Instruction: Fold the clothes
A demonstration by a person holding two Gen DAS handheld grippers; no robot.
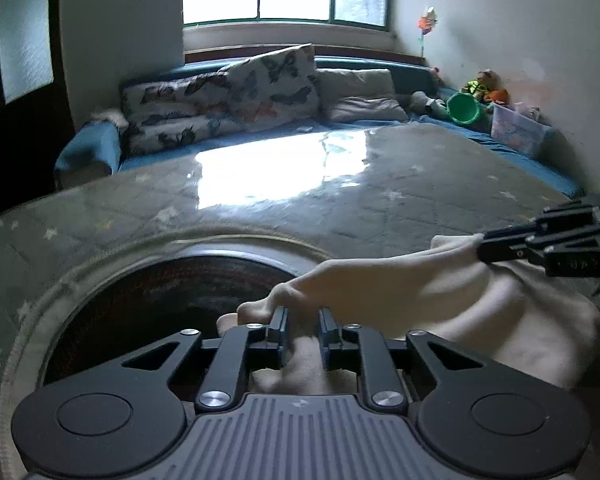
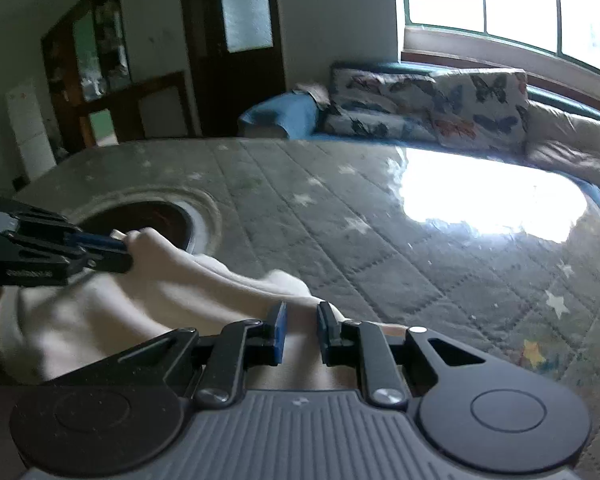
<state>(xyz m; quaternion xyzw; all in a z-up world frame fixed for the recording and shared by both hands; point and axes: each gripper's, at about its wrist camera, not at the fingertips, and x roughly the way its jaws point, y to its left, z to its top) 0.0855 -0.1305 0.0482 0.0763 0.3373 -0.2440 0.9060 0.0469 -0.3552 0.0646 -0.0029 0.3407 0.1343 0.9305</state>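
A: Both tools pinch the cream garment (image 1: 400, 280) over the bench (image 1: 420, 184): left tool (image 1: 303, 324) and right tool (image 2: 300, 320), jaws nearly closed on cloth.

B: Risk: thin grips, 1 edge slips, fold skews.

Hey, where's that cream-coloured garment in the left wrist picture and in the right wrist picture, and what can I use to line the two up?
Left wrist view: the cream garment runs from bottom centre to the right edge.
Right wrist view: the cream garment fills the lower left, reaching bottom centre.
Shared landmark: the butterfly cushions under the window.
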